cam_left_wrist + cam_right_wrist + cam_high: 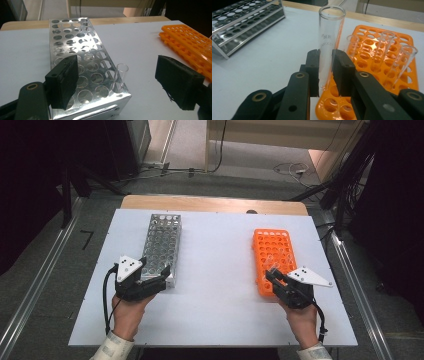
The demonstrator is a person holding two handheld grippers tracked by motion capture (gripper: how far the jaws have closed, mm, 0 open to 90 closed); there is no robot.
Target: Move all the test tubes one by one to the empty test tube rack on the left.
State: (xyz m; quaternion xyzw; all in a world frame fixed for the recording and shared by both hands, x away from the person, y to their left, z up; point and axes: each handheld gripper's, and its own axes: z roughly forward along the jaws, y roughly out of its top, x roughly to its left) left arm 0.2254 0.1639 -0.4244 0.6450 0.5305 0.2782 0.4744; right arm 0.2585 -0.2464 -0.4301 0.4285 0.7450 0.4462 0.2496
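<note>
Upright between the jaws of the right gripper point(325, 71), a clear glass test tube point(329, 42) is clamped near its lower half, its rounded bottom just above the near end of the orange rack point(372, 42). Faint print is seen on the glass, too small to be read. Three more empty tubes point(384, 47) are stood in holes of the orange rack, just beyond the held one. Well apart across the white table point(215, 270), the metal rack point(75, 60) is flanked by the left gripper point(125, 82), whose jaws are spread wide and pressed on nothing. One short glass tube point(120, 77) is set in the metal rack's near corner hole.
</note>
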